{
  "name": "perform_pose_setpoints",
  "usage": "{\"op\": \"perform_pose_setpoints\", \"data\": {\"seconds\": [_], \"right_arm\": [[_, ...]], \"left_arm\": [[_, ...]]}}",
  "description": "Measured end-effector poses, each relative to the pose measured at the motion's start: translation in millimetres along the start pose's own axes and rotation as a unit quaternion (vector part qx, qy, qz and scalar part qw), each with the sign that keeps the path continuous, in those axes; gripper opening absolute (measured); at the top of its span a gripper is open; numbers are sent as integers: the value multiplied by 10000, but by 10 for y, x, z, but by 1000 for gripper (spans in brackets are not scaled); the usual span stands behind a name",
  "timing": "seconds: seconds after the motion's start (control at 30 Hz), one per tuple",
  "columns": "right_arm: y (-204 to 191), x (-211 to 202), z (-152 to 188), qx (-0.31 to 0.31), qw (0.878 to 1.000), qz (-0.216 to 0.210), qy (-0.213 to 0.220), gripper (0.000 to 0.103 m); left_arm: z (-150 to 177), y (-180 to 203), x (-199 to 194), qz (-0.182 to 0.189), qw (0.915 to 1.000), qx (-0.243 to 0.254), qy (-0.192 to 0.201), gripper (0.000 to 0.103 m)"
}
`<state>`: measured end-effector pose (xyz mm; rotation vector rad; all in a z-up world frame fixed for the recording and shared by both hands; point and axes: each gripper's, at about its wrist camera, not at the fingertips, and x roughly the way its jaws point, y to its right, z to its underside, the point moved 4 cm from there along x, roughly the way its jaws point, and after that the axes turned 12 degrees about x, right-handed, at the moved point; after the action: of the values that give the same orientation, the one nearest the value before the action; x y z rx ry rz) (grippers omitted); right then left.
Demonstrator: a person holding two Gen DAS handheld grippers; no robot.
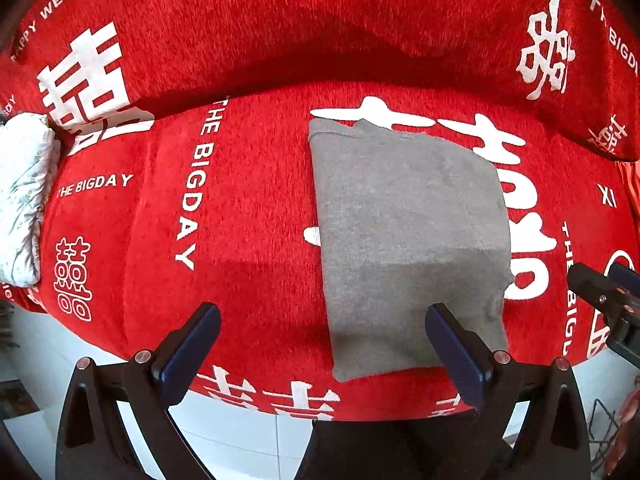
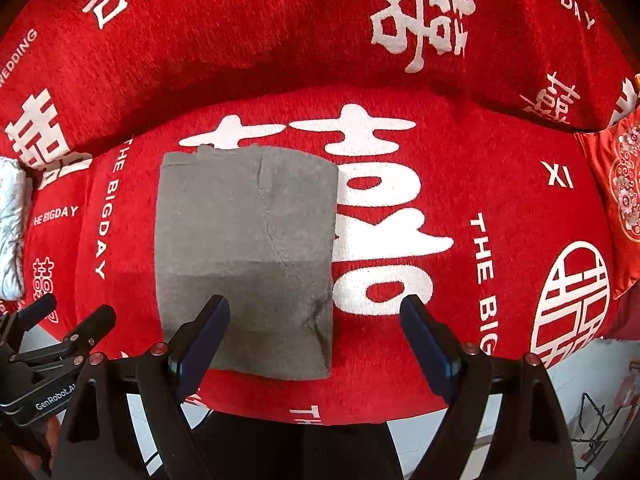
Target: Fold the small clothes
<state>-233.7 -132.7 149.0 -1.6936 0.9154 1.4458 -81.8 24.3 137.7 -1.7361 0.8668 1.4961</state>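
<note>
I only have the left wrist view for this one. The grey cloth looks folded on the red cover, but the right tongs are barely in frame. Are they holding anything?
Observer: No. The right tongs are open and empty, by the front edge of the grey cloth.
Operator: Does the fold look clean from that side?
Observer: Mostly. A crease runs down the top layer, and the near right corner is puckered.
Operator: What is the red thing at the far right edge?
Observer: A red cushion with a floral medallion pattern.
</note>
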Motion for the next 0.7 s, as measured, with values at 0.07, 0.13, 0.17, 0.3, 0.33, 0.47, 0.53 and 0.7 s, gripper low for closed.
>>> {"op": "perform_pose_setpoints", "data": {"seconds": [0.07,0.13,0.17,0.3,0.33,0.47,0.53,0.7], "right_arm": [[-12,-2,-3,-15,10000,1,1,89],[-18,-1,-7,-12,10000,-7,-4,89],[-14,-1,2,-2,10000,-7,0,89],[-15,1,-5,-4,10000,-10,-10,89],[-12,-2,-3,-1,10000,-7,-9,89],[-12,-2,-3,-2,10000,-16,-4,89],[-10,-2,-5,-1,10000,-14,-1,89],[-8,-8,-7,2,10000,-7,15,89]], "left_arm": [[-9,-4,-9,-4,10000,16,14,102],[-17,-4,-19,-12,10000,11,27,102],[-20,-5,-21,-11,10000,7,32,102],[-25,-3,-26,-13,10000,3,41,102],[-28,-3,-27,-15,10000,2,45,102],[-31,-4,-30,-18,10000,4,44,102],[-32,-2,-30,-19,10000,-2,48,102],[-37,-5,-41,-22,10000,-9,55,102]]}}
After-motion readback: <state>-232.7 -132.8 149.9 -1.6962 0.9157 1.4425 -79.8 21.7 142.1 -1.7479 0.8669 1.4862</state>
